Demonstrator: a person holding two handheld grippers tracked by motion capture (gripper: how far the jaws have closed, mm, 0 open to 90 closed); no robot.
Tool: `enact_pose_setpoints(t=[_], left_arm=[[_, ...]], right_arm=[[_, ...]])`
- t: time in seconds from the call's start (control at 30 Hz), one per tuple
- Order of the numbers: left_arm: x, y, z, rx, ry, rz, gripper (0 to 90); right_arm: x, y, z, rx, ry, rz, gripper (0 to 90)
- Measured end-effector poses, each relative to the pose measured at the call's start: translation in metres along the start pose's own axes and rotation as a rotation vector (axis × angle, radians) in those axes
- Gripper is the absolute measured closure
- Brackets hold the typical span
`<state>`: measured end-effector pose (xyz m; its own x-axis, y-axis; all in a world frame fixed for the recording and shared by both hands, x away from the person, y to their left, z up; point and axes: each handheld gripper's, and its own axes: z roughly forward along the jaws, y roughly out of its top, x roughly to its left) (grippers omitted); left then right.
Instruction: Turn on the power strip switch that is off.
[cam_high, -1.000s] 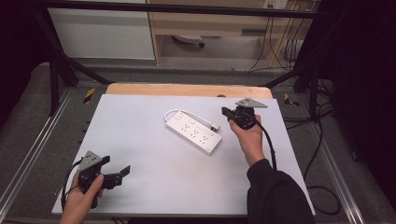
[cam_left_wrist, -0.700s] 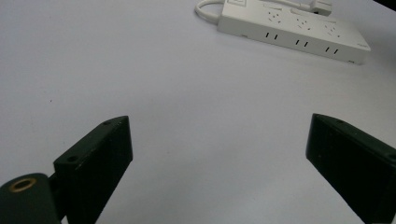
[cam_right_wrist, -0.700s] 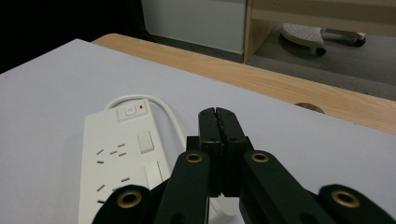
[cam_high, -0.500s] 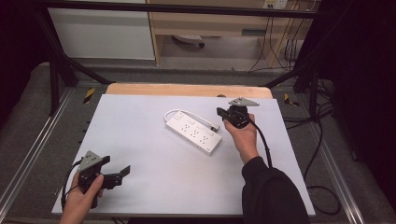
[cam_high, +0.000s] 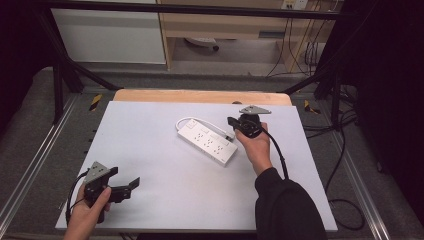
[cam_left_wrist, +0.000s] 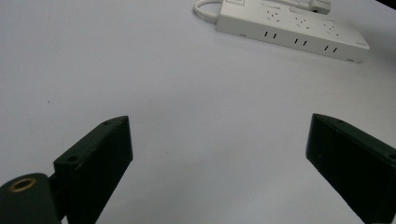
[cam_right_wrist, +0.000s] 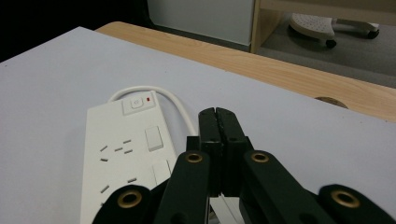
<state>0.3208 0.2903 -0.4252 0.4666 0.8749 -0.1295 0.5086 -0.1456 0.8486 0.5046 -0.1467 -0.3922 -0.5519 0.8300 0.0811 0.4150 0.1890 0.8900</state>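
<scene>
White table (cam_high: 165, 150); power strip (cam_high: 206, 142) centre; tools apart.

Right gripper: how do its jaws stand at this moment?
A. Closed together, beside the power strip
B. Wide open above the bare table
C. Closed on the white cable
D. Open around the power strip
A. In the right gripper view the right gripper has its two jaws pressed together with nothing between them, and the power strip lies just beside them on the table.

White power strip (cam_high: 207, 143) on grey table (cam_high: 165, 165)
</scene>
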Motion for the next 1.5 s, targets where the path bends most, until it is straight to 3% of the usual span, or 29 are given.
enact_pose_setpoints(t=[1.5], left_arm=[[0.001,0.000,-0.001,-0.001,-0.002,-0.004,7.1]], right_arm=[[0.017,-0.017,0.034,0.059,0.019,0.013,90.0]])
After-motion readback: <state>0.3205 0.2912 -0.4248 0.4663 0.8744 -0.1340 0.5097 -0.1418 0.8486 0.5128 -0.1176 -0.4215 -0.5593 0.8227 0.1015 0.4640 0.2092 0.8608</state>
